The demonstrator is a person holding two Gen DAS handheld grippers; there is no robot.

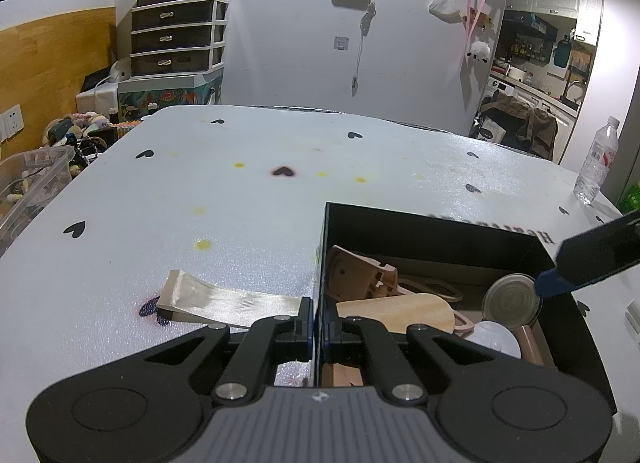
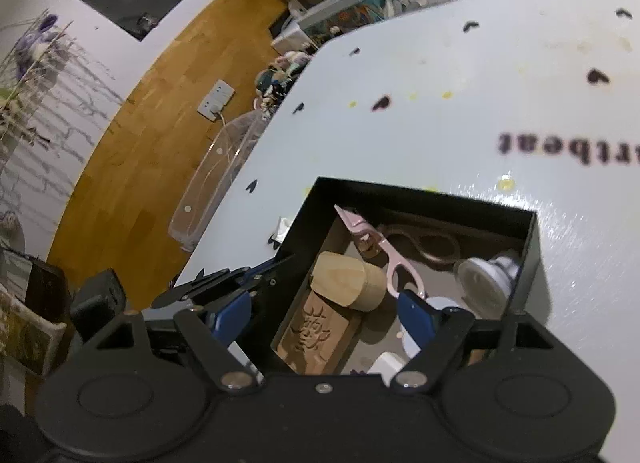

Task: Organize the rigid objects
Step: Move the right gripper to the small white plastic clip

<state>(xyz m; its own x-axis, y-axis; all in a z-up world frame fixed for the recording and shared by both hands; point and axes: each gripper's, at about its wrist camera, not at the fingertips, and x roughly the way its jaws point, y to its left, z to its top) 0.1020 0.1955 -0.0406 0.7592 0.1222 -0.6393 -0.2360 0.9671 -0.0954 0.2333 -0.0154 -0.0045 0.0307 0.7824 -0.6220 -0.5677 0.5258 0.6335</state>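
A black open box (image 1: 436,227) (image 2: 420,199) stands on the white table and holds wooden pieces (image 1: 362,273), a carved wooden block (image 2: 316,335), a rounded wooden piece (image 2: 346,281), pink scissors (image 2: 384,251), a round tin (image 1: 510,300) and white round items (image 2: 486,281). My left gripper (image 1: 319,323) is shut on the box's left wall. My right gripper (image 2: 324,313) is open over the box, its blue fingers (image 2: 416,317) spread wide; one finger (image 1: 556,281) shows in the left wrist view by the tin. A flat pale wooden spatula (image 1: 224,299) lies on the table left of the box.
The white table cover (image 1: 240,199) has black hearts and yellow stains. A water bottle (image 1: 596,161) stands at its far right edge. A clear plastic bin (image 1: 28,179) (image 2: 212,187) sits off the left edge. A drawer unit (image 1: 176,37) stands behind.
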